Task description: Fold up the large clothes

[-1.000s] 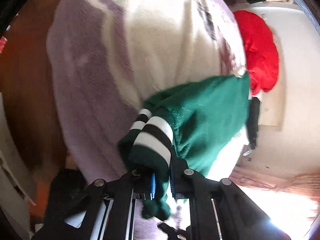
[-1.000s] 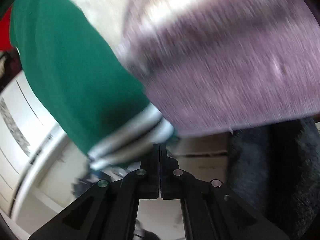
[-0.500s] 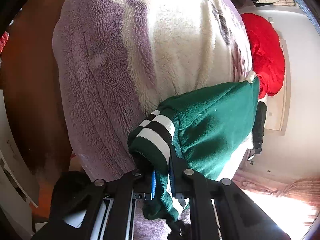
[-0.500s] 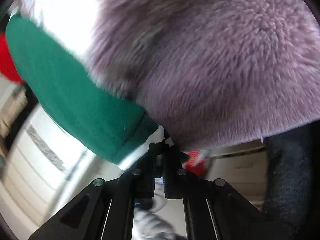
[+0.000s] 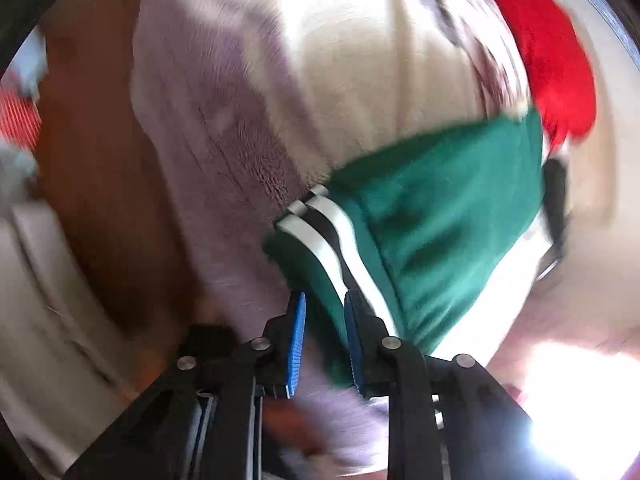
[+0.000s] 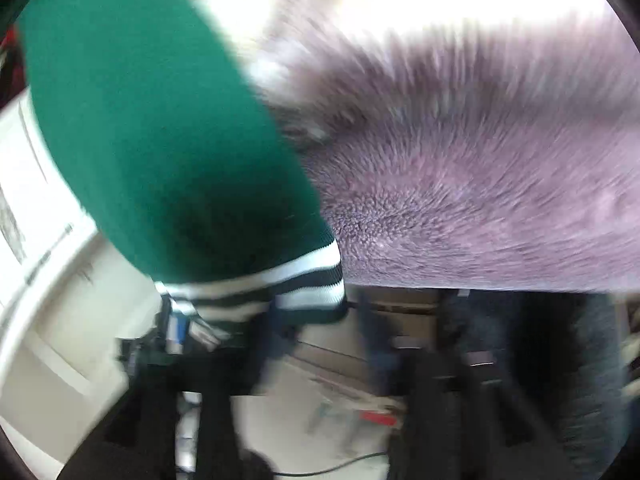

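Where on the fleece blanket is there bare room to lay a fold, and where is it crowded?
Free: the cream and lilac blanket above and left of the green garment, out to the brown surface at its left edge. Crowded: the right edge, where the green garment, red cloth and a dark item bunch.

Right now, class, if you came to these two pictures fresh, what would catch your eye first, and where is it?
First the green garment, lying across the fleecy purple-and-cream blanket at centre right of the left view, its black-and-white striped cuff running down between the opening left tongs. Next, a bright red cloth at the top right edge. In the right view the same cuff hangs over the blanket's near edge.
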